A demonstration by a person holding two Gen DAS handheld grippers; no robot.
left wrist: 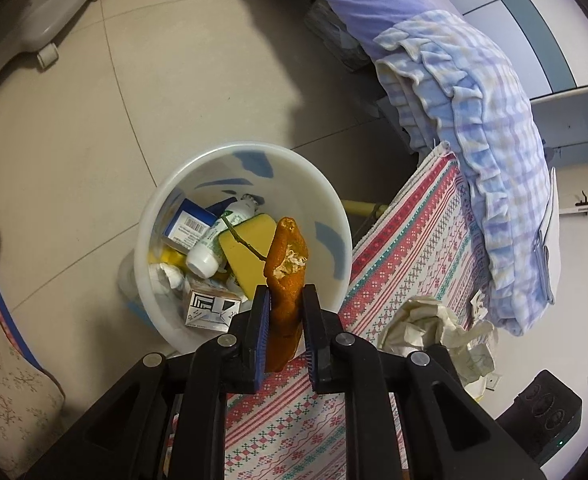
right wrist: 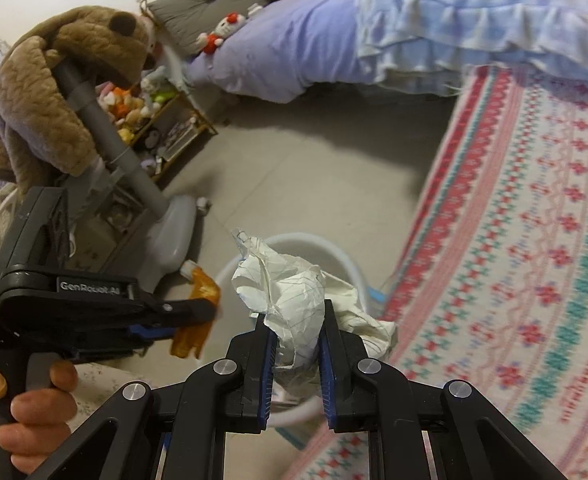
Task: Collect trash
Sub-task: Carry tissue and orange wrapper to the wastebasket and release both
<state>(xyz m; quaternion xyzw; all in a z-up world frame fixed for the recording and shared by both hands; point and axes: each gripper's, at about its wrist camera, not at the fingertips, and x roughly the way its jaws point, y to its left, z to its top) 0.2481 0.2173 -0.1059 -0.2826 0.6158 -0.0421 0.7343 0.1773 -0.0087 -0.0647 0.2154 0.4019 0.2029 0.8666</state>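
My left gripper (left wrist: 286, 296) is shut on a strip of orange peel (left wrist: 288, 256), which hangs over the open white bin (left wrist: 317, 184). The bin holds several pieces of trash: a white tube, a yellow sponge, small boxes. From the right wrist view the left gripper (right wrist: 210, 308) and its orange peel (right wrist: 204, 284) sit just left of the bin's rim (right wrist: 333, 246). My right gripper (right wrist: 295, 312) is shut on a ball of crumpled lined paper (right wrist: 290, 280), held above the bin's near side. The same paper (left wrist: 425, 324) shows at the right in the left wrist view.
A red and teal patterned mat (right wrist: 533, 260) lies right of the bin. Behind it is a bed with a purple sheet (right wrist: 294, 48) and a checked blanket (left wrist: 473, 112). A brown plush bear (right wrist: 54, 92) hangs on a grey wheeled stand (right wrist: 174, 228). A hand (right wrist: 26, 412) grips the left tool.
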